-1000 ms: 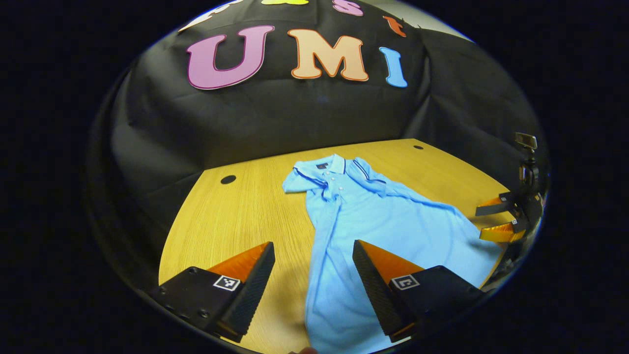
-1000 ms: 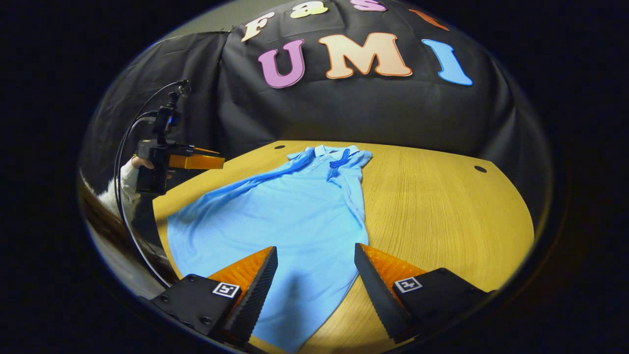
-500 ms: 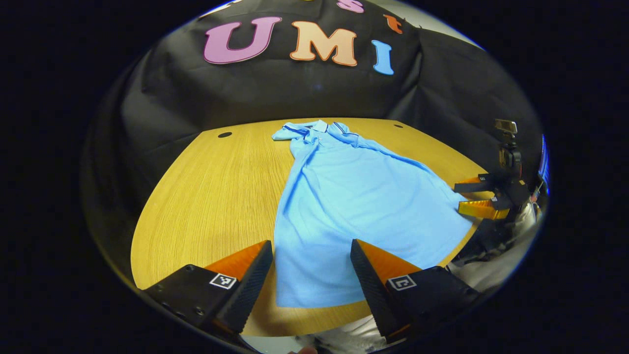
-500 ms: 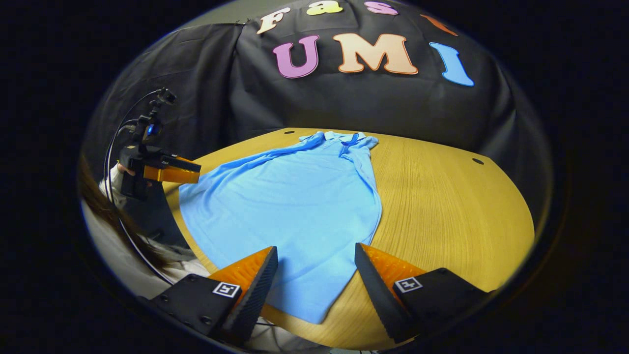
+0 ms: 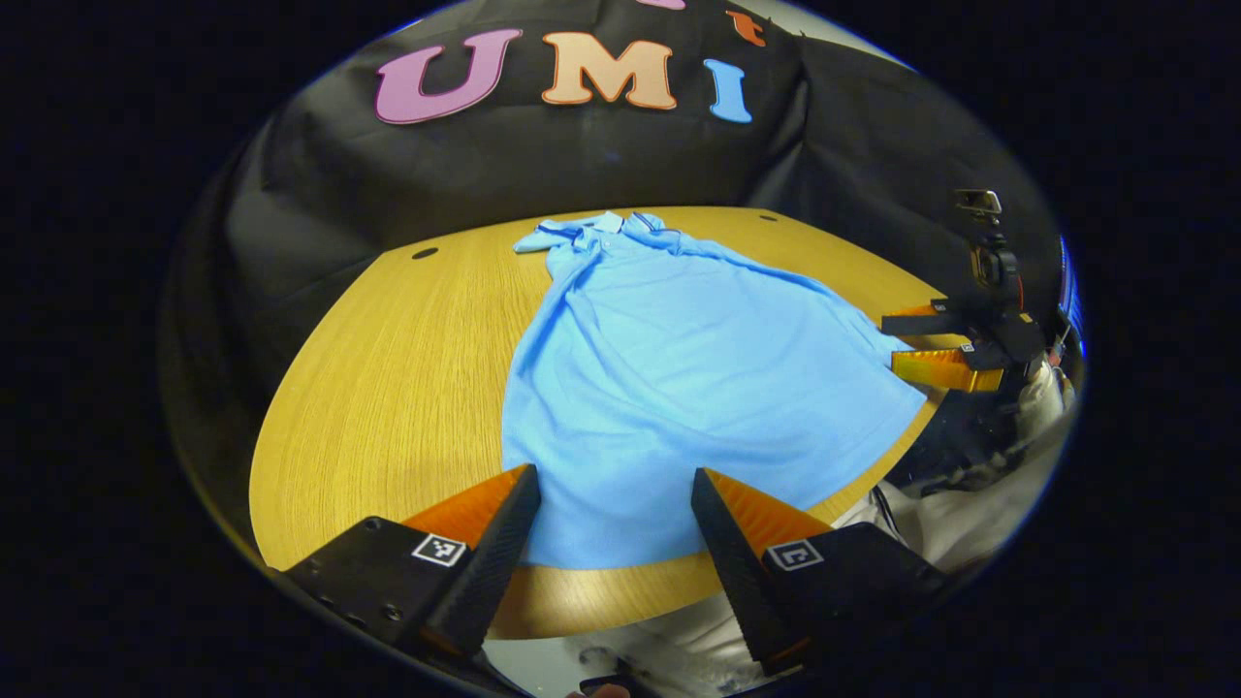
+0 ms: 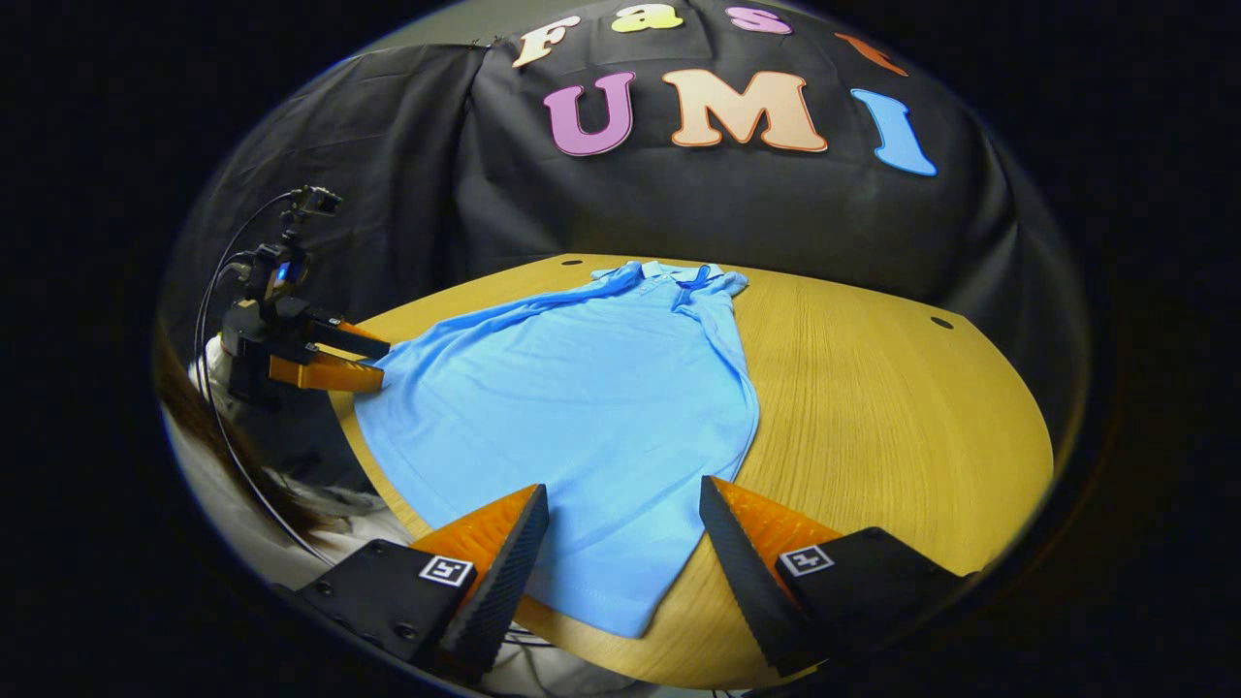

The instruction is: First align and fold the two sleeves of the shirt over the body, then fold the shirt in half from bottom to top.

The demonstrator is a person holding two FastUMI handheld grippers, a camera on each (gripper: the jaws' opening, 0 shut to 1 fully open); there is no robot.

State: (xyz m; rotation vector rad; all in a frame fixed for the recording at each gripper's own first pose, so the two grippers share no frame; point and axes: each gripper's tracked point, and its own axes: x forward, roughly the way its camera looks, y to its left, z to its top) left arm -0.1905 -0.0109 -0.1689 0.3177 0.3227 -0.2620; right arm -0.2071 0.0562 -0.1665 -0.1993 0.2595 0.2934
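A light blue polo shirt lies flat on the wooden table, collar at the far side and hem near the front edge. Both sleeves lie folded in over the body. My left gripper hangs open just above the hem's left part, holding nothing. In the right gripper view the shirt runs away from my right gripper, which is open over the hem's right corner. The right gripper also appears open by the shirt's right edge, and the left gripper open by its left edge.
The table has bare wood on both sides of the shirt, with small dark holes near the back. Black cloth walls close off the back and sides. A person's pale clothing sits beyond the front edge.
Both grippers have drawn back toward the table's front edge, so the shirt's hem and the edge now come into sight. Both stay open; the shirt has not moved.
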